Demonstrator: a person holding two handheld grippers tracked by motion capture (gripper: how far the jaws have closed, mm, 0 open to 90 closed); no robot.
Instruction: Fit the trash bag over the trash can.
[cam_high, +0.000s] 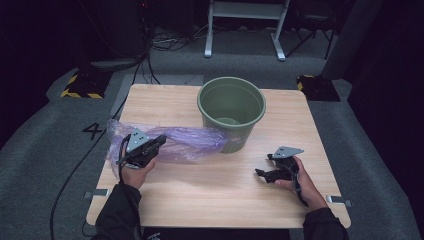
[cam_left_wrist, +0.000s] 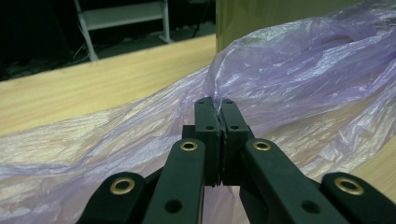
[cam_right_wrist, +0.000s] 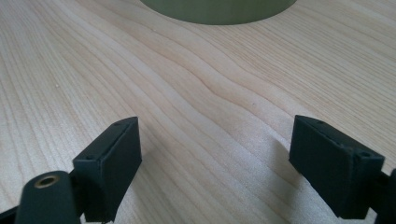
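Observation:
A thin purple plastic bag (cam_high: 187, 142) lies stretched across the left half of the wooden table (cam_high: 220, 200), its right end against a green bucket (cam_high: 231, 111). My left gripper (cam_high: 161, 141) is shut on a fold of the purple bag (cam_left_wrist: 289, 79), the film pinched between its two black fingertips (cam_left_wrist: 207, 108) and pulled up into a ridge. My right gripper (cam_high: 262, 165) rests low over the bare table at the right, jaws wide open with nothing between them; in its own view the right gripper (cam_right_wrist: 215, 154) faces the bucket's base (cam_right_wrist: 219, 11).
The bucket stands upright at the table's back centre and looks hollow. Bare wood lies between the two hands and along the front edge. Grey carpet, cables and a white metal frame (cam_high: 245, 20) surround the table.

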